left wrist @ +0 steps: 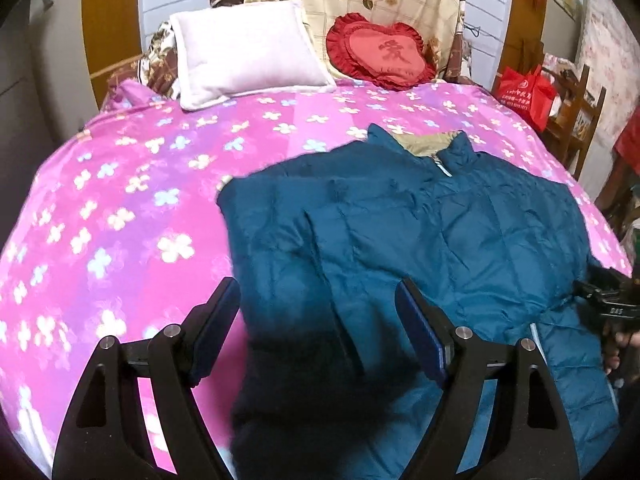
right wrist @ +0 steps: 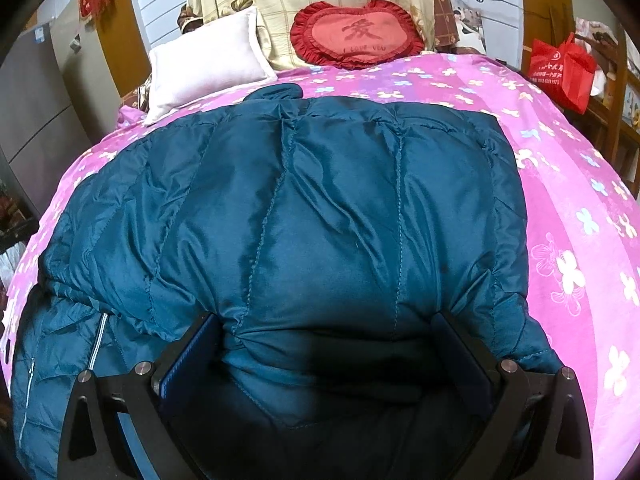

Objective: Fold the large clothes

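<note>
A teal quilted down jacket (left wrist: 420, 232) lies on the pink flowered bedspread (left wrist: 120, 200), collar toward the pillows, its left side folded over the front. My left gripper (left wrist: 316, 300) is open just above the jacket's folded left part, with fabric between the spread fingers. In the right wrist view the jacket (right wrist: 304, 208) fills the frame. My right gripper (right wrist: 328, 332) is open wide, and a bunched fold of the jacket's hem sits between its fingers. The right gripper also shows in the left wrist view (left wrist: 608, 300) at the jacket's right edge.
A white pillow (left wrist: 248, 52) and a red heart cushion (left wrist: 380, 52) lean at the headboard. A red bag (left wrist: 528, 92) sits on a wooden chair (left wrist: 576, 120) to the right of the bed. A grey cabinet (right wrist: 36, 112) stands on the left.
</note>
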`<state>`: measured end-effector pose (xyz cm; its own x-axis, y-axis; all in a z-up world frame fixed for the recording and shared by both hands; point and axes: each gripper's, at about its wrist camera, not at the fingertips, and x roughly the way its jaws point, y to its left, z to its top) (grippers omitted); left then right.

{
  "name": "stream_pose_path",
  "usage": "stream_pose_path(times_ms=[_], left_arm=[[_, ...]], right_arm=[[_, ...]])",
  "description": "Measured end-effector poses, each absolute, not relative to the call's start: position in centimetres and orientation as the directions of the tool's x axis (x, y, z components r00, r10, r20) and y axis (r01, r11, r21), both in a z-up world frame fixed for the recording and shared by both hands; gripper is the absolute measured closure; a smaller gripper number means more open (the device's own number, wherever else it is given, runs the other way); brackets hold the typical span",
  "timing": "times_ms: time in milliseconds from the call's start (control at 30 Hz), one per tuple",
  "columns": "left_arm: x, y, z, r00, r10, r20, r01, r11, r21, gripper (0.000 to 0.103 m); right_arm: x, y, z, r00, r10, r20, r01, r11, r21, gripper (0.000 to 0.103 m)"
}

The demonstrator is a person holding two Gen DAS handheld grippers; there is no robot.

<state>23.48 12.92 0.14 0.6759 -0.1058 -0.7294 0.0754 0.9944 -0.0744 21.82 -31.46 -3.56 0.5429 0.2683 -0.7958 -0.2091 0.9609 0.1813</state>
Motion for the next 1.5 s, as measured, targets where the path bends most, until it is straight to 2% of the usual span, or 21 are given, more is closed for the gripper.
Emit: stream_pose_path(times_ms=[233,567,800,933,1000,1067,1133,1200,1500], left_arm=[[23.0,9.8,-4.3,0.657,-0.076,-0.750,0.077,0.996,-0.033,0.023],[22.9,11.6,-2.8,0.700,-0.019,-0.714,0.002,1.000,-0.025,0.023],[20.1,12.4,-1.1,0.675,-0.030,-0.737,0.013,0.999,-0.029,0.023],[17.9,12.4,-1.2,0.638,0.009,-0.770,-0.007,1.000,0.006,0.023],[16.3,11.7,-1.7,0.609,-0.009,-0.793,0.022,1.000,0.005,0.023],[14.2,10.6,-2.6,0.589,-0.021,-0.808,0.061,0.998,0.019,0.023],[13.2,9.9,-3.8,0.566,0.009,-0.824,0.074,0.995,0.062,0.023],[12.5,9.5,-5.6,0.533,0.070,-0.843,0.068,0.990,0.125,0.022],[10.0,11.4,-4.4,0.516,0.011,-0.857,0.031,0.999,0.031,0.022]], right_arm=[[21.9,-31.5,-3.6,0.544,0.270,-0.795,-0.210,0.961,0.183,0.000],[21.9,-31.6,-3.7,0.545,0.272,-0.793,-0.209,0.960,0.186,0.000],[20.0,-31.3,-2.5,0.548,0.238,-0.802,-0.205,0.968,0.147,0.000],[16.3,-31.9,-0.2,0.559,0.281,-0.780,-0.220,0.957,0.188,0.000],[14.5,-31.9,0.1,0.538,0.285,-0.793,-0.233,0.955,0.184,0.000],[12.8,-31.5,-0.7,0.491,0.238,-0.838,-0.253,0.959,0.124,0.000],[11.6,-31.5,-2.3,0.444,0.161,-0.881,-0.262,0.964,0.044,0.000],[10.3,-32.0,-3.0,0.444,0.169,-0.880,-0.273,0.961,0.047,0.000],[7.5,-33.4,-1.5,0.432,0.184,-0.883,-0.268,0.961,0.069,0.000]])
